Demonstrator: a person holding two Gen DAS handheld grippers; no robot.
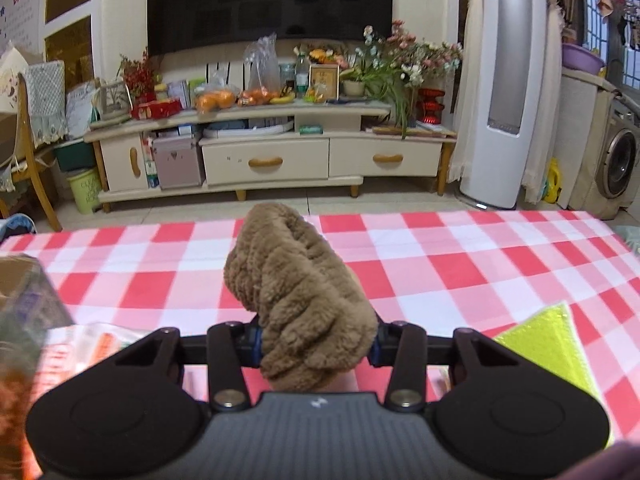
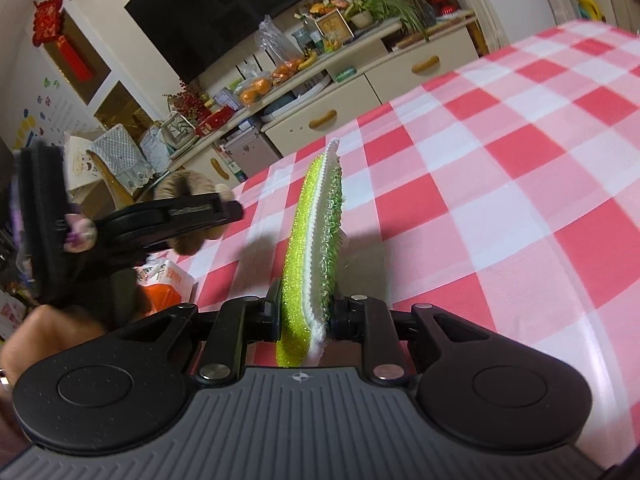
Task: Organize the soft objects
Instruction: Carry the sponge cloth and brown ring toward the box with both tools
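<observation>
My left gripper point(image 1: 316, 344) is shut on a brown fluffy cloth point(image 1: 296, 292) and holds it above the red-and-white checked tablecloth point(image 1: 460, 264). My right gripper point(image 2: 306, 316) is shut on a yellow-green scrubbing pad point(image 2: 316, 232) with a white seam, held on edge above the cloth. The pad also shows at the lower right of the left wrist view point(image 1: 552, 340). In the right wrist view the left gripper point(image 2: 168, 220) with the brown cloth point(image 2: 180, 188) hangs at the left.
A cardboard box point(image 1: 24, 292) and printed plastic packets point(image 1: 100, 344) lie at the table's left; an orange packet point(image 2: 168, 280) shows under the left gripper. Beyond the far table edge stands a cream TV cabinet point(image 1: 264, 160) with fruit and flowers.
</observation>
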